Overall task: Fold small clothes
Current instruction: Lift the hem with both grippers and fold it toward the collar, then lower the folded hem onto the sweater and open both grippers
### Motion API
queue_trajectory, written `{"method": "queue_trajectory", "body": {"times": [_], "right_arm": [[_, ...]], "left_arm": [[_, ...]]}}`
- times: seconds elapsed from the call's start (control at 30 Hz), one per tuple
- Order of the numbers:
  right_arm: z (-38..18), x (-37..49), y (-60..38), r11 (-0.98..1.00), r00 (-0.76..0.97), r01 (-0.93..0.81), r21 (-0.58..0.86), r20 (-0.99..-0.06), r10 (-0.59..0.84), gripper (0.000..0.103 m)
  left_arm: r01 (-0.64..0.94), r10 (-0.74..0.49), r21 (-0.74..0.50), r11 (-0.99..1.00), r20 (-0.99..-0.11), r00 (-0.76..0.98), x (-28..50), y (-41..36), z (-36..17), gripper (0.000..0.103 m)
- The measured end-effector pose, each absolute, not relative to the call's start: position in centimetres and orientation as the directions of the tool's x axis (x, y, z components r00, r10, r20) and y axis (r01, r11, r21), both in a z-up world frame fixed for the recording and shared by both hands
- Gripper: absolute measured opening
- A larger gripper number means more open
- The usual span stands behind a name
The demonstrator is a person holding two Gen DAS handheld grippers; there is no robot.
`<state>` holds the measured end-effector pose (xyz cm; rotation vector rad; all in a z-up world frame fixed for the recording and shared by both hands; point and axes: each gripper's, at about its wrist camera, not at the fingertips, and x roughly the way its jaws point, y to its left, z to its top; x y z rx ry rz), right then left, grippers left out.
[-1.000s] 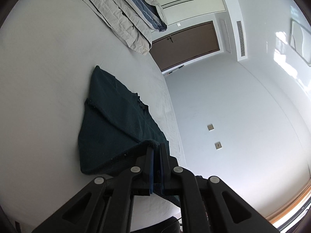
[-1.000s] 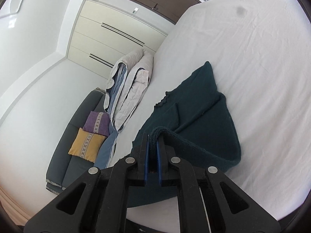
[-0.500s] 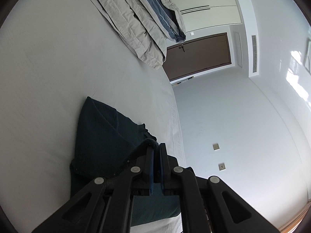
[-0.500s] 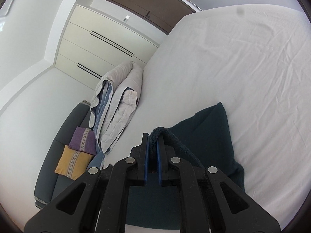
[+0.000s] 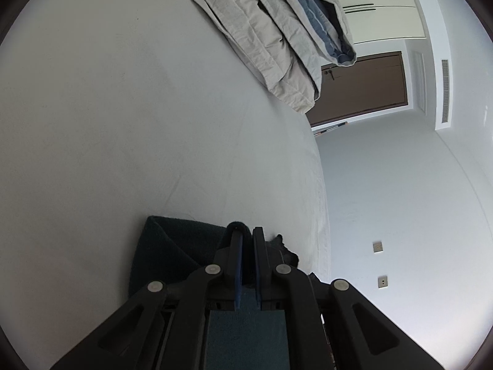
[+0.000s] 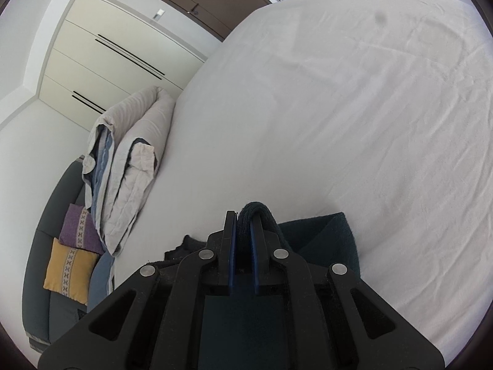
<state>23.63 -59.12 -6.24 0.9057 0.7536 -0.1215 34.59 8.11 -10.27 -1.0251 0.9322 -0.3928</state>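
Both grippers, left gripper [image 5: 245, 231] and right gripper [image 6: 243, 215], stay clamped on the dark green garment [image 6: 323, 240], which I've carried forward over itself on the bed [image 6: 369, 123], nearly completing this fold.

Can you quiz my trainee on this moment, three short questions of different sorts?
1. True or false: the left gripper is shut on the dark green garment.
2. What does the right gripper hold? A) the yellow cushion B) the dark green garment C) nothing
3. Fill in: the folded duvet lies at the edge of the ____.

Key
1. True: cloth shows pinched between its pads.
2. B: a fold of the garment bulges over the fingertips.
3. Bed, covered by a white sheet.
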Motion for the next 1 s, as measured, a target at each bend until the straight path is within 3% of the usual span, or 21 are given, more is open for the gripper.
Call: {"method": "queue_trajectory", "body": {"times": [0.07,0.1,0.13,0.2,0.37,0.7,1.0], "right_arm": [[-7.8,24.8,-59.6,0.621,0.73,0.436,0.651,-0.66,0.179,0.022],[-8.2,24.9,-59.8,0.618,0.734,0.449,0.645,-0.661,0.157,0.051],[-8.5,24.9,-60.1,0.608,0.75,0.453,0.651,-0.648,0.135,0.07],[-8.8,24.0,-60.7,0.607,0.764,0.437,0.663,-0.63,0.138,0.07],[-7.4,22.6,-59.2,0.703,0.735,0.394,0.593,-0.662,0.146,0.07],[-5.5,15.7,-52.0,0.915,0.643,0.265,0.305,-0.763,0.068,0.07],[-7.1,9.8,-51.6,0.905,0.618,0.297,0.304,-0.784,0.06,0.062]], "left_arm": [[-0.15,-0.663,-0.852,0.502,-0.491,0.565,35.5,8.0,-11.3,0.016],[-0.161,-0.662,-0.852,0.498,-0.493,0.565,35.7,8.0,-11.7,0.033],[-0.165,-0.657,-0.855,0.492,-0.489,0.573,35.6,8.2,-11.9,0.045],[-0.164,-0.646,-0.853,0.495,-0.488,0.587,35.1,8.7,-11.7,0.05],[-0.108,-0.639,-0.836,0.538,-0.487,0.596,32.0,8.9,-9.7,0.05],[0.017,-0.542,-0.646,0.763,-0.626,0.561,21.7,6.8,-7.9,0.058],[0.052,-0.476,-0.541,0.839,-0.687,0.549,18.8,5.8,-9.3,0.058]]}}
